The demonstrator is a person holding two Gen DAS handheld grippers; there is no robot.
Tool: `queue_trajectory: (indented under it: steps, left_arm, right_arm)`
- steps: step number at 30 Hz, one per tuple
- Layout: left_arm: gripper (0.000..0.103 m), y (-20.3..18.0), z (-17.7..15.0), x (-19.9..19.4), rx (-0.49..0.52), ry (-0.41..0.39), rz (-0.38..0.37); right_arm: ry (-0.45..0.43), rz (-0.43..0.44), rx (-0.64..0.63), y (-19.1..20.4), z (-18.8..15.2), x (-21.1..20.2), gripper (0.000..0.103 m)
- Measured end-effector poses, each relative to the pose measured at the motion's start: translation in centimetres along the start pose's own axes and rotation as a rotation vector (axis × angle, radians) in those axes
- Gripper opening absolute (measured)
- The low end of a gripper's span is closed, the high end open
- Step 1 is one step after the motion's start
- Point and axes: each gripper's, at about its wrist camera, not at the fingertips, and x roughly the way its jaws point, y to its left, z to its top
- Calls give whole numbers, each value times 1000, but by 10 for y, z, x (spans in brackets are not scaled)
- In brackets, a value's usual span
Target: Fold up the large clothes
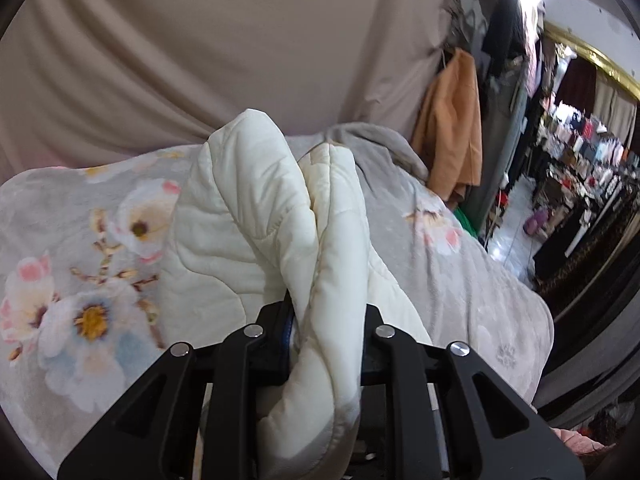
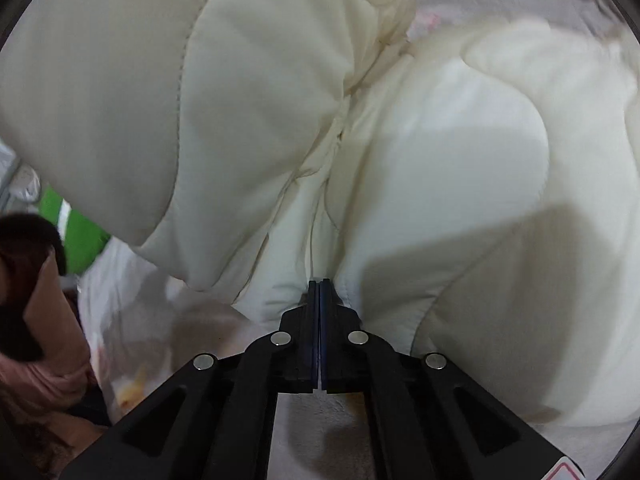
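A cream quilted garment point(image 1: 248, 216) rises in thick folds over a grey floral blanket point(image 1: 80, 280). My left gripper point(image 1: 326, 320) is shut on a bunched fold of the garment, which fills the gap between its black fingers point(image 1: 276, 336). In the right wrist view the same cream quilted garment point(image 2: 440, 160) fills nearly the whole frame. My right gripper point(image 2: 319, 286) is shut, its jaws pressed together, pinching a thin edge of the garment at the tips.
A beige curtain point(image 1: 200, 40) hangs behind the blanket. An orange coat point(image 1: 452, 128) hangs at the right, with a cluttered room point(image 1: 580, 168) beyond. A person in pink point(image 2: 44, 320) and a green object point(image 2: 76, 232) are at the left of the right wrist view.
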Motion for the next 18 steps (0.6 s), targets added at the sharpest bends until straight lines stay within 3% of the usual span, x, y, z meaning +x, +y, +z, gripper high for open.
queue_trajectory:
  steps: [3, 6, 8, 11, 18]
  left_arm:
    - [19, -25, 1, 28, 41, 37, 5]
    - [19, -46, -1, 65, 69, 84, 5]
    - [19, -55, -6, 94, 77, 136, 0]
    - [21, -66, -18, 134, 98, 193, 17]
    - [26, -83, -48, 177, 170, 209, 94]
  right_arm:
    - [6, 69, 72, -9, -2, -15, 0]
    - [-26, 69, 101, -18, -21, -38, 2]
    - [-56, 51, 135, -29, -35, -58, 11]
    - [-115, 6, 208, -53, -54, -92, 11]
    - [-267, -108, 326, -104, -70, -165, 12]
